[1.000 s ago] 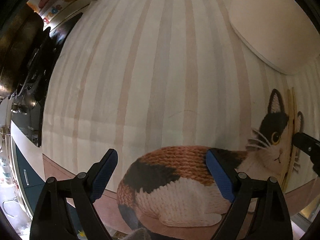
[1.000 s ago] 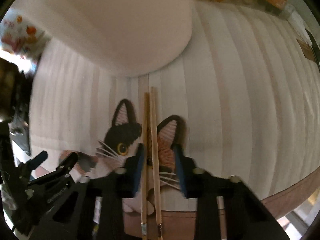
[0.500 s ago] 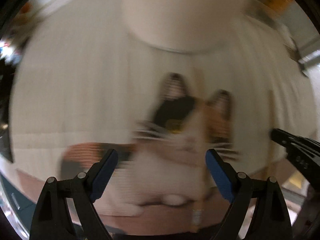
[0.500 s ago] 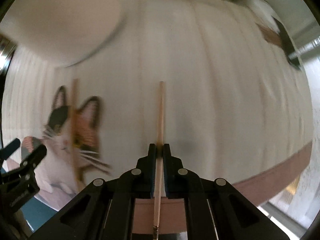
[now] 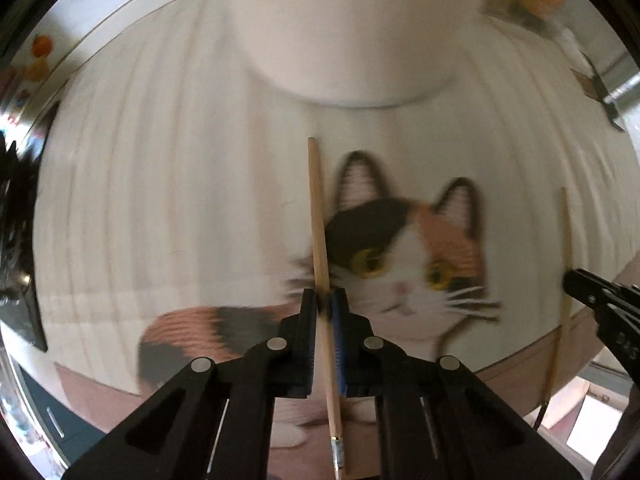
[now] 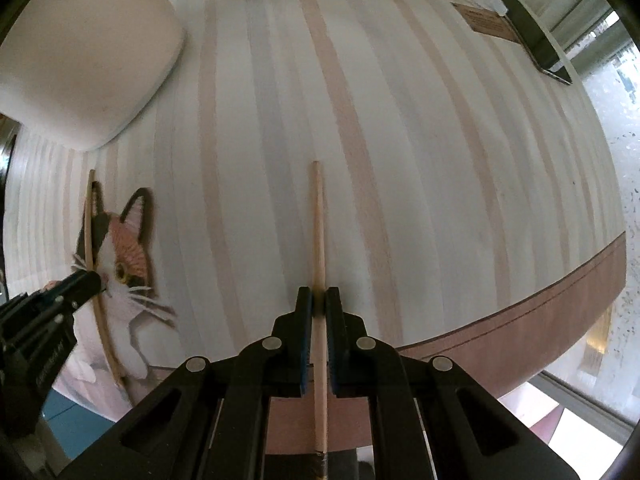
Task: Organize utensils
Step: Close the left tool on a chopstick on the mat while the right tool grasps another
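Note:
My left gripper (image 5: 324, 300) is shut on a wooden chopstick (image 5: 318, 216) that points forward over the cat-print placemat (image 5: 404, 256). My right gripper (image 6: 319, 298) is shut on a second wooden chopstick (image 6: 318, 220), held over the striped part of the mat (image 6: 400, 140). The right gripper also shows at the right edge of the left wrist view (image 5: 592, 292), with its chopstick (image 5: 565, 240). The left gripper shows at the left of the right wrist view (image 6: 76, 284), with its chopstick (image 6: 90, 232).
A large white bowl-like dish (image 5: 352, 28) stands at the far side of the mat; it also shows in the right wrist view (image 6: 80, 52). A dark phone or tablet (image 6: 532, 44) lies at the far right. The table's front edge (image 6: 520, 328) runs close below the right gripper.
Both grippers were open around two chopsticks lying together on the cat print. Each has shut on one chopstick; the right one has carried its chopstick to the right, the left swung over the cat's face.

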`<action>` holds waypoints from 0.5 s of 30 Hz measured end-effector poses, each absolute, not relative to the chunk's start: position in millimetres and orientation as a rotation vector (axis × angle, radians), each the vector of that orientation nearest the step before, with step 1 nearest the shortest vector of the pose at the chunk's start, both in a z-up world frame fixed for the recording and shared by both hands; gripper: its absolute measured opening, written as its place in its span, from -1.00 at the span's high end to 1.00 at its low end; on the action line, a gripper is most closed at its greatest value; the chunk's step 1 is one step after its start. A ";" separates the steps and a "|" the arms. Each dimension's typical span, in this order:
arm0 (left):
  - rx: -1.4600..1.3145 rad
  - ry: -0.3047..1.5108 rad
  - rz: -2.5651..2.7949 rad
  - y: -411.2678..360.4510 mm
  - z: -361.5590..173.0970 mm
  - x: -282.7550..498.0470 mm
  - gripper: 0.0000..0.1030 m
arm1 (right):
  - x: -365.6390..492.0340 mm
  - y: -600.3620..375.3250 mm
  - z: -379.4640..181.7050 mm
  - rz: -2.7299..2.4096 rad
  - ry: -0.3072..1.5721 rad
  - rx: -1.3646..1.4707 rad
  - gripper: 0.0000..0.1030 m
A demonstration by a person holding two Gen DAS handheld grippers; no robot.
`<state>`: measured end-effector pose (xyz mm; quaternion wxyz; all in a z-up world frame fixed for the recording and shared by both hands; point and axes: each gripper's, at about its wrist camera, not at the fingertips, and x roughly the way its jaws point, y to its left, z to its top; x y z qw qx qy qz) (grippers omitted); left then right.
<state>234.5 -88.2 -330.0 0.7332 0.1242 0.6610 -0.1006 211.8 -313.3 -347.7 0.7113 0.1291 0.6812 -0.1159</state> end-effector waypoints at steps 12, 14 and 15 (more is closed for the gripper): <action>0.191 1.488 -0.153 -30.3 -322.9 251.7 0.88 | 222.8 -234.9 -356.9 -0.115 1.506 0.261 0.87; 0.175 1.494 -0.153 -19.6 -320.8 267.5 0.88 | 228.7 -229.3 -357.4 -0.117 1.523 0.208 0.86; 0.172 1.497 -0.153 -19.1 -319.7 268.9 0.88 | 233.2 -227.6 -358.7 -0.108 1.538 0.179 0.86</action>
